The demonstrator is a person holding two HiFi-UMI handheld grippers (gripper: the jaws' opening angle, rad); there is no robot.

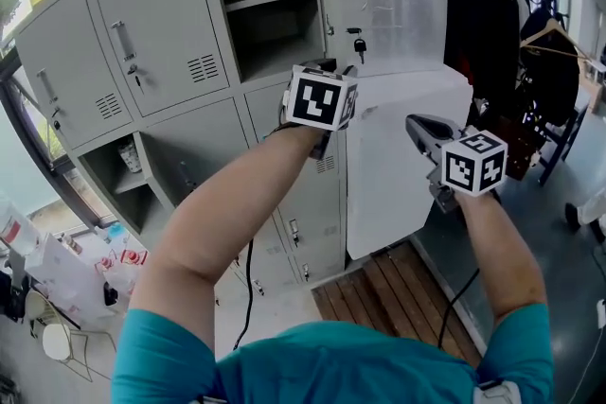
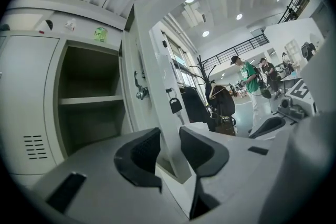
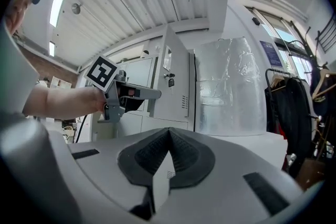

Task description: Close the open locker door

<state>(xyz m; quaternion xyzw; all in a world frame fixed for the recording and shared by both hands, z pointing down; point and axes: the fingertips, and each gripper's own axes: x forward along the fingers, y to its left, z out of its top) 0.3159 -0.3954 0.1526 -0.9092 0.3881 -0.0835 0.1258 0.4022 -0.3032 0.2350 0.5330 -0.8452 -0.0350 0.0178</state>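
Locker door (image 2: 161, 77) edge tight between left tongs (image 2: 169, 150)

- Left forearm (image 1: 237, 203): bare, stretched forward from a teal sleeve (image 1: 170, 355) toward the upper middle of the head view.
- Left gripper (image 2: 169, 152): held level, left marker cube (image 1: 320, 97) turned toward the head camera; jaws part-way apart, pads (image 2: 142, 152) pressed on either side of the locker door (image 2: 164, 92) edge.
- Right forearm (image 1: 497, 241): bare, extended forward at the right, lower in the head view than the left.
- Right gripper (image 3: 167, 162): held level, right marker cube (image 1: 476, 163) uppermost; jaws brought together, nothing between them.
- Grippers near each other, not touching.
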